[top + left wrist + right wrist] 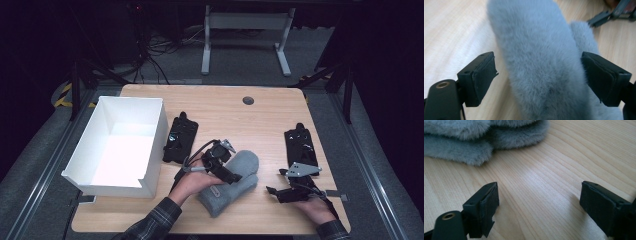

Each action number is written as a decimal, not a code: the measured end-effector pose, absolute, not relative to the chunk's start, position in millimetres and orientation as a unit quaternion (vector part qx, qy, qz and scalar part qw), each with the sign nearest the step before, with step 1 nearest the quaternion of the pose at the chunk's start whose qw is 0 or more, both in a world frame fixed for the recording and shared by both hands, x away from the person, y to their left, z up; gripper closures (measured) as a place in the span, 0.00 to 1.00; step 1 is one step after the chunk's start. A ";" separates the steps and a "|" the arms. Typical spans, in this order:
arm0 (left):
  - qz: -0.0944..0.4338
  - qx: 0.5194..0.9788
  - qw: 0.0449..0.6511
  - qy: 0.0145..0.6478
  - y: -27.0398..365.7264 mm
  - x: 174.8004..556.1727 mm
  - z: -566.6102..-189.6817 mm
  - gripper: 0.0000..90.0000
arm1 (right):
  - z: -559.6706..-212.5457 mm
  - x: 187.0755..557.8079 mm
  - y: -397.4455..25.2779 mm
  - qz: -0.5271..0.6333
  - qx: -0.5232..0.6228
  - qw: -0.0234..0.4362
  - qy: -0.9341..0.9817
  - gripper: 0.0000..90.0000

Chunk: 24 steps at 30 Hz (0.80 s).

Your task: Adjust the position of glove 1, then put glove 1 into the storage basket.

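Left claw point(537, 75) straddles the grey mitten point(541, 62), spread; right claw point(539, 202) spread over bare table point(574, 157).

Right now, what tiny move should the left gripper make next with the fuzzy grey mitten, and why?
Probably close the left gripper on the mitten. Its jaws stand open on either side of the fuzzy grey fabric, not yet pinching it, so a squeeze should catch it. The right gripper is open above bare table, apart from the mitten, and the white box sits at the left.

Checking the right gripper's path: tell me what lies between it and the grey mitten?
Bare wooden table only, seen in the right gripper view: the right gripper stands open and the grey mitten lies beyond.
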<state>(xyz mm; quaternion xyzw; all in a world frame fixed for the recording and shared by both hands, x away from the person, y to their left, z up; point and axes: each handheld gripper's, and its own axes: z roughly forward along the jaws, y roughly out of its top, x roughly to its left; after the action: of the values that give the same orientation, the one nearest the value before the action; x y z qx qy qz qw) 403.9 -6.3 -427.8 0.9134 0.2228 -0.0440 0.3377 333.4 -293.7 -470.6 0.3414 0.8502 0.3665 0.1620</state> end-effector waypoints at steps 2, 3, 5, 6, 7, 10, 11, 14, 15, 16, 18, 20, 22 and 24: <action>-0.050 0.916 0.330 0.222 -8.4 404.1 -433.1 0.16 | -470.4 333.3 -293.8 0.365 0.342 0.163 0.850 0.18; -0.052 0.917 0.328 0.222 -9.3 404.3 -435.6 0.16 | -470.5 333.3 -293.7 0.366 0.342 0.162 0.850 0.18; -0.058 0.919 0.321 0.221 -9.7 405.3 -439.6 0.15 | -470.4 333.3 -293.8 0.365 0.342 0.163 0.850 0.18; -0.063 0.919 0.318 0.224 -10.1 405.4 -441.5 0.15 | -470.4 333.3 -293.8 0.365 0.342 0.163 0.850 0.18; -0.067 0.918 0.319 0.227 -10.2 405.8 -443.8 0.15 | -470.5 333.4 -293.7 0.366 0.342 0.162 0.850 0.18; -0.087 0.914 0.319 0.237 -9.9 408.0 -450.3 0.16 | -470.4 333.3 -293.7 0.365 0.342 0.163 0.851 0.18; -0.090 0.914 0.319 0.234 -9.0 408.9 -451.2 0.17 | -470.4 333.3 -293.8 0.365 0.342 0.163 0.851 0.18; -0.093 0.915 0.320 0.229 -9.5 407.8 -450.8 0.21 | -470.5 333.3 -293.7 0.366 0.342 0.162 0.850 0.18; -0.094 0.918 0.316 0.222 -9.5 407.8 -450.3 0.24 | -470.5 333.3 -293.6 0.366 0.342 0.162 0.850 0.18; -0.095 0.918 0.318 0.217 -10.1 407.2 -450.4 0.28 | -470.5 333.4 -293.6 0.366 0.342 0.162 0.851 0.18; -0.103 0.919 0.316 0.211 -10.6 406.6 -449.9 0.35 | -470.5 333.6 -293.5 0.366 0.341 0.162 0.851 0.18; -0.112 0.919 0.316 0.206 -10.5 406.8 -450.0 0.41 | -470.5 333.7 -293.5 0.366 0.341 0.162 0.851 0.18; -0.122 0.919 0.315 0.202 -9.9 407.9 -450.1 0.47 | -470.5 333.7 -293.5 0.366 0.341 0.162 0.851 0.18; -0.126 0.919 0.315 0.201 -10.0 408.1 -450.4 0.52 | -470.5 333.7 -293.5 0.366 0.341 0.162 0.851 0.18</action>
<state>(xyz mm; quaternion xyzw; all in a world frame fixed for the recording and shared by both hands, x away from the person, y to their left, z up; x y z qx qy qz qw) 408.1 -10.0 -450.4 0.9187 0.2013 -0.1263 0.3154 333.7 -293.5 -470.5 0.3413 0.8506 0.3656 0.1621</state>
